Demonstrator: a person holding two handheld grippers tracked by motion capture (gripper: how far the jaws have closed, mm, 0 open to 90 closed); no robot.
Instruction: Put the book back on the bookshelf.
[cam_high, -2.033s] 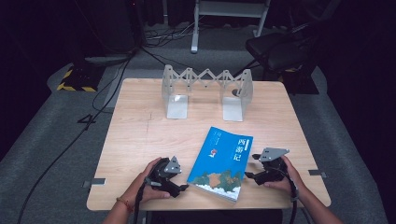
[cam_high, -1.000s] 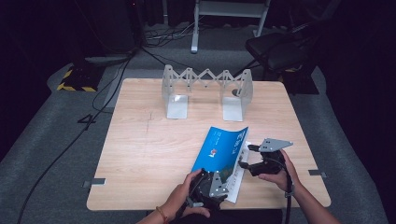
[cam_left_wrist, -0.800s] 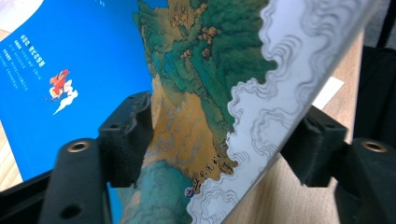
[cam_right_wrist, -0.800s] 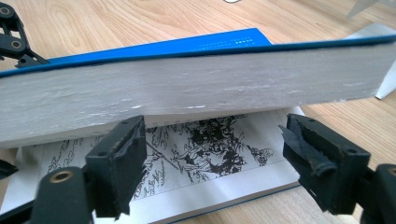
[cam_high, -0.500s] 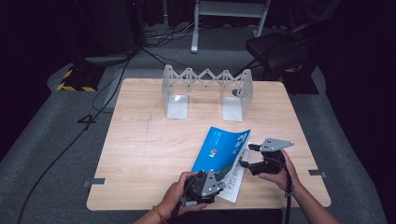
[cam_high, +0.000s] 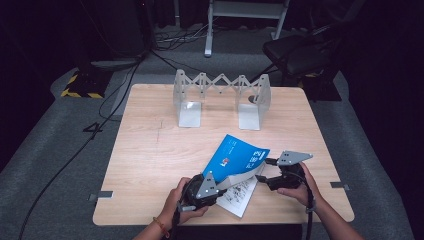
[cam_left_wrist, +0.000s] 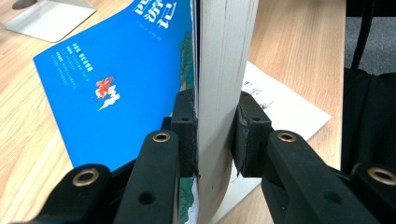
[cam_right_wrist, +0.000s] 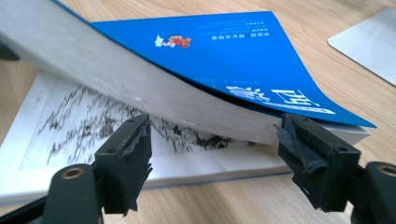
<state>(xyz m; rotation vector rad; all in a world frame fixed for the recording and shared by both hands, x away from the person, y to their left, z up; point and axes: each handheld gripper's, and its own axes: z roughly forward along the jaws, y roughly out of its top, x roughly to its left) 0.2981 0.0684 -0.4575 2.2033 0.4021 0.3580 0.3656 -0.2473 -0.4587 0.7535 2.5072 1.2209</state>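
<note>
Near the table's (cam_high: 150, 150) near-right edge, we see the blue book (cam_high: 235, 155) partly opened. The left gripper (cam_high: 212, 186), jaws having just closed, clamps the cover and a thick sheaf of pages (cam_left_wrist: 219, 93), presumably to lift them clear. The right gripper (cam_high: 265, 170) waits unclenched at the fore-edge, grasping nothing.

One book (cam_high: 235, 165), one expanding bookend rack (cam_high: 220, 97), one table (cam_high: 150, 165), two claws.
</note>
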